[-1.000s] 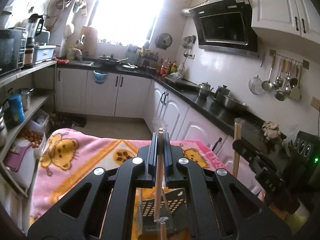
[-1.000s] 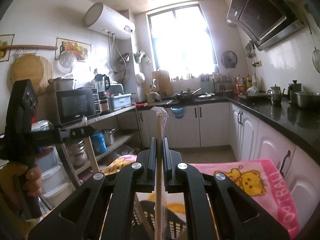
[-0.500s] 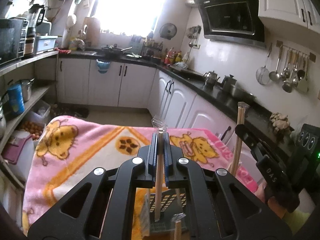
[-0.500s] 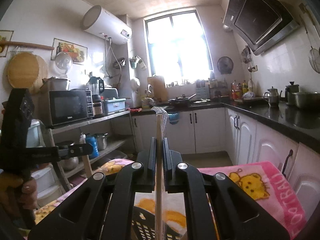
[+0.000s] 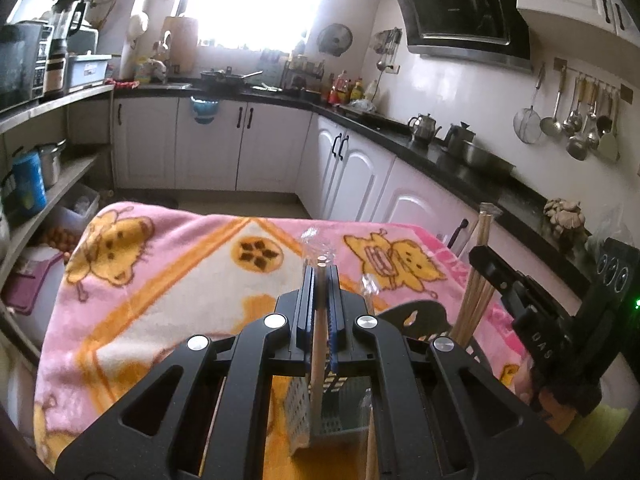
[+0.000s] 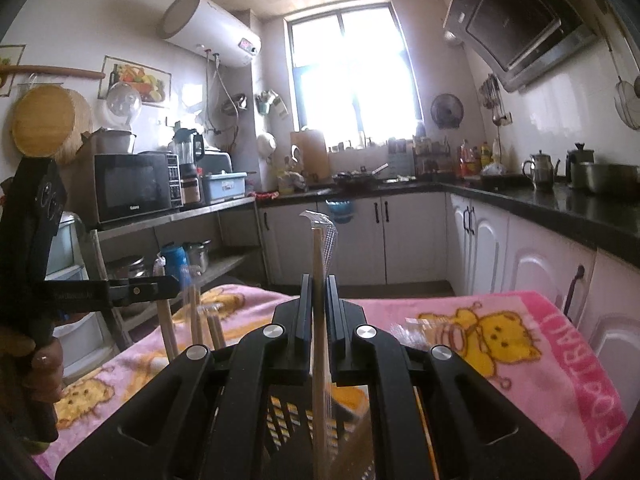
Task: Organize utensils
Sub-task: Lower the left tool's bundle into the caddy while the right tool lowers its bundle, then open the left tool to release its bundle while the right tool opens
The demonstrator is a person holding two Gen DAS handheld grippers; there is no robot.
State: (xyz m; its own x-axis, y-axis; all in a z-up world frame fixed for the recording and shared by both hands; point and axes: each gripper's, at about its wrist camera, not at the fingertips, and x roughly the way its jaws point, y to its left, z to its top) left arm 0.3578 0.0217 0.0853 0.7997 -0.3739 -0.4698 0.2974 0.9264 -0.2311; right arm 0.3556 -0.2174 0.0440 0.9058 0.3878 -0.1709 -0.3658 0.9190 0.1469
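My left gripper (image 5: 320,276) is shut on a pair of wooden chopsticks (image 5: 319,336) in clear wrap, held upright over a perforated utensil holder (image 5: 320,412). My right gripper (image 6: 319,292) is shut on another wrapped pair of chopsticks (image 6: 320,320), also upright above the black slotted holder (image 6: 296,416). In the left wrist view the right gripper (image 5: 488,260) stands at the right with its chopsticks (image 5: 476,280) dipping into the holder. In the right wrist view the left gripper (image 6: 160,284) is at the left, with several chopsticks (image 6: 196,312) upright near it.
The holder sits on a pink cartoon blanket (image 5: 160,280) over a table. White cabinets with a black counter (image 5: 440,152) run along the right and back. Open shelves (image 6: 168,216) with a microwave stand on the left. Hanging ladles (image 5: 576,120) are on the right wall.
Both grippers have lowered and tilted down toward the table, keeping their chopsticks. The blanket and holder fill more of each view, and the right gripper's chopsticks now reach into the holder.
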